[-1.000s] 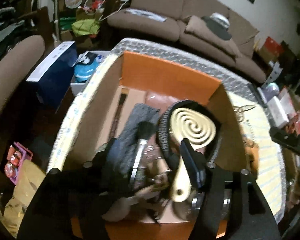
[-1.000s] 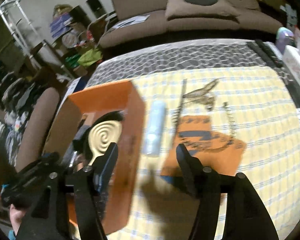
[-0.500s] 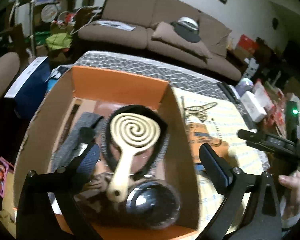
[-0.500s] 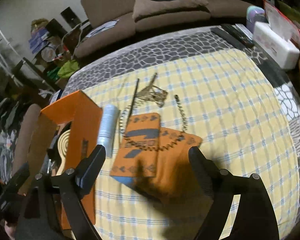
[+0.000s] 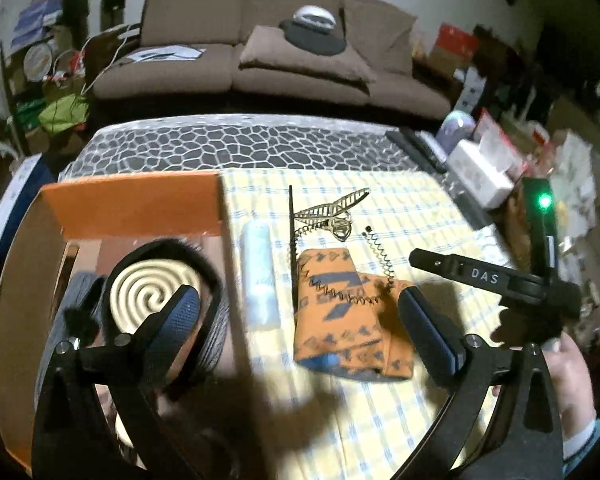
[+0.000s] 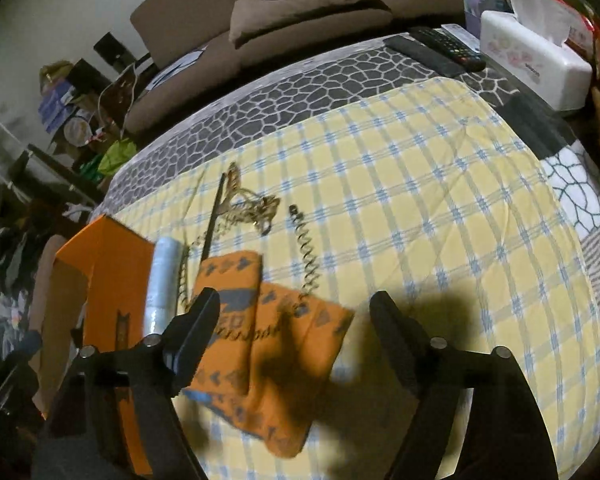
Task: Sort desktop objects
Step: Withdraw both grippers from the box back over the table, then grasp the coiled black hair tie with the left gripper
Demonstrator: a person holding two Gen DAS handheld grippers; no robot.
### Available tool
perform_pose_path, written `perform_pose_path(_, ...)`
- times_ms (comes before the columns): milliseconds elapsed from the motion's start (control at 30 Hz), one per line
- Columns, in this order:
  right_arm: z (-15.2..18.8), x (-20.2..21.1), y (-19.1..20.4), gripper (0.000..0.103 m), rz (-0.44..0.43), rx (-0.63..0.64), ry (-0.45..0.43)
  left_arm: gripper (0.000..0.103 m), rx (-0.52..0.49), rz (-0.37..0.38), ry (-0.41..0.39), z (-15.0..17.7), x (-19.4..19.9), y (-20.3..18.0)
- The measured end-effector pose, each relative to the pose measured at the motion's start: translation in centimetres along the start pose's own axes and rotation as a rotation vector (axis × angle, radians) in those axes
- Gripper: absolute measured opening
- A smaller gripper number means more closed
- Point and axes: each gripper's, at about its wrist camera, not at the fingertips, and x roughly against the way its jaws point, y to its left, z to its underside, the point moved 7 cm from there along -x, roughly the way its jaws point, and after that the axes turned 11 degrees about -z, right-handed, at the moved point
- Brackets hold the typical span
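Note:
An orange patterned cloth point(image 5: 340, 320) lies folded on the yellow checked spread, with a black coiled band point(image 5: 380, 256) draped over it. My left gripper point(image 5: 298, 312) hangs over the cloth, open wide and holding nothing. My right gripper point(image 6: 296, 320) is just above the same cloth point(image 6: 284, 344). Its jaws are closing, with the cloth below them and the pads not pressing on it. The orange box point(image 5: 132, 204) at the left holds a cream spiral hand mirror point(image 5: 152, 296). A pale blue cylinder point(image 5: 260, 276) lies beside the box.
A thin black stick point(image 5: 291, 232) and a gold hair clip point(image 5: 332, 212) lie behind the cloth. A white tissue box point(image 6: 536, 60) and remotes point(image 6: 436, 48) sit at the far right edge. A brown sofa point(image 5: 260, 60) stands behind the table. A hand point(image 5: 572, 364) holds the right gripper.
My left gripper's jaws spread wide and swung right, from over the orange box to over the cloth. The cream mirror stays in the box. My right gripper came down closer to the cloth.

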Motion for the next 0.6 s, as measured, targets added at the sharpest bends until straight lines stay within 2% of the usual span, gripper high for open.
perform_pose_path(33,-0.2,-0.2,-0.2,0.074,-0.004,-0.007,0.000,0.100,-0.018,-0.008,0.011,-0.4,-0.9,-0.9)
perform_pose_path(100,-0.5,-0.9,-0.9,0.062,-0.007,-0.022,0.007,0.097,-0.059,-0.034,0.041,-1.1,-2.6,-2.5)
perform_pose_path(200,-0.9,-2.0,-1.6,0.053,0.001,-0.028,0.028,0.088,-0.141,-0.088,0.080,-1.6,-4.7,-4.3)
perform_pose_path(367,-1.7,-3.7,-2.6,0.050,0.011,-0.031,0.050,0.066,-0.263,-0.167,0.155,-1.6,-8.3,-6.2)
perform_pose_path(500,-2.1,-4.8,-2.4,0.048,-0.011,-0.023,0.059,0.060,-0.304,-0.232,0.196,-1.3,-10.9,-6.2)
perform_pose_path(600,-2.1,-5.5,-2.7,0.048,0.014,-0.017,0.068,0.059,-0.332,-0.260,0.219,-0.6,-12.3,-6.4)
